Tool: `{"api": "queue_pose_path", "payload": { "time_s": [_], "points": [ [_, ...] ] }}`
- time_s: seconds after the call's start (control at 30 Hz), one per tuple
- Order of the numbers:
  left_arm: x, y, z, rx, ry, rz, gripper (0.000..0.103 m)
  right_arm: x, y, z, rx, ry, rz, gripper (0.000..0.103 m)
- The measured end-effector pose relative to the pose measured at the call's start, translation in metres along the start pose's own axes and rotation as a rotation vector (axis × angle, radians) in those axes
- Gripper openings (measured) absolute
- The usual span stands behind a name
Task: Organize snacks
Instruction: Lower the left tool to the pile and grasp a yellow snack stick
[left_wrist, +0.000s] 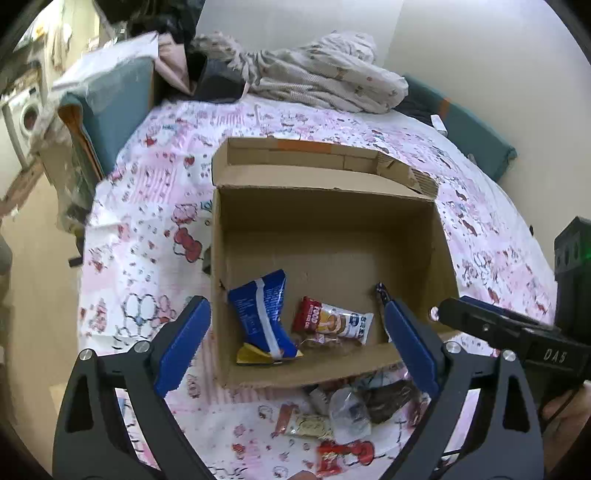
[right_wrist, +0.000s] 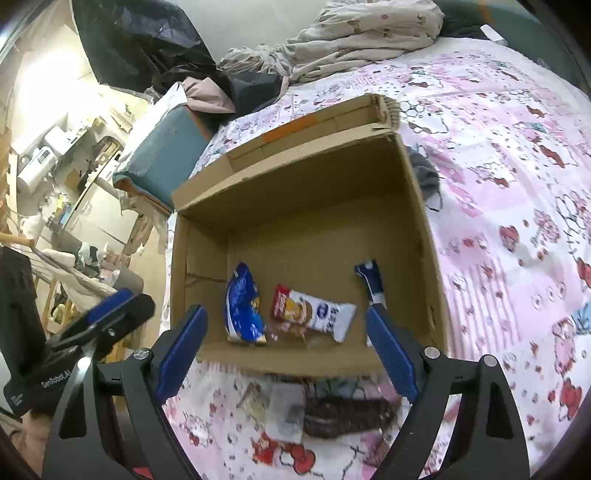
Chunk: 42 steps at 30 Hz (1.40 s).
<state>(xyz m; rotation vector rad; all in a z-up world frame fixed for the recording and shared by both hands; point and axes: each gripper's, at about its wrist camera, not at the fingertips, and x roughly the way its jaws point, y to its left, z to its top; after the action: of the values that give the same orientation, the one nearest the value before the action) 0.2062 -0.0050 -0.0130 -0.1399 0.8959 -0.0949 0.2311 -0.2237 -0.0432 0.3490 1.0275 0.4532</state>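
Three wrapped snacks lie inside the open brown cardboard box (left_wrist: 325, 236) on the pink cartoon-print bedsheet (left_wrist: 147, 229): a crumpled blue foil packet (left_wrist: 264, 317), a red-and-white cake wrapper (left_wrist: 332, 321) and a small dark-blue sachet (right_wrist: 371, 282) leaning on the right wall. Left tongs (left_wrist: 295, 347) and right tongs (right_wrist: 286, 347) both hover spread and empty above the near rim. Unsorted snacks (left_wrist: 343, 410) sit heaped just outside that rim, probably kept close so each transfer is short.

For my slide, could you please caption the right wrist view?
Open jaws above a cardboard box holding three snack packets.
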Motion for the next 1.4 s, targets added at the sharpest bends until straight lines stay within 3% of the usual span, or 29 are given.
{"api": "queue_pose_path", "payload": {
  "time_s": [0.43, 0.63, 0.83, 1.07, 1.4],
  "points": [
    [-0.026, 0.008, -0.026, -0.042, 0.038, -0.018, 0.094, -0.022, -0.014, -0.042, 0.051, 0.07, -0.047, 0.09],
    [-0.023, 0.012, -0.047, -0.065, 0.11, -0.008, 0.094, -0.01, -0.018, -0.059, 0.052, 0.152, -0.133, 0.09],
    [-0.016, 0.02, -0.07, -0.116, 0.183, -0.013, 0.094, -0.002, -0.031, -0.071, 0.087, 0.221, -0.149, 0.09],
    [0.003, 0.025, -0.093, -0.186, 0.292, -0.035, 0.094, -0.005, -0.052, -0.078, 0.191, 0.264, -0.17, 0.09],
    [0.025, 0.035, -0.104, -0.273, 0.344, -0.008, 0.093, -0.013, -0.077, -0.08, 0.35, 0.248, -0.132, 0.09]
  ]
}}
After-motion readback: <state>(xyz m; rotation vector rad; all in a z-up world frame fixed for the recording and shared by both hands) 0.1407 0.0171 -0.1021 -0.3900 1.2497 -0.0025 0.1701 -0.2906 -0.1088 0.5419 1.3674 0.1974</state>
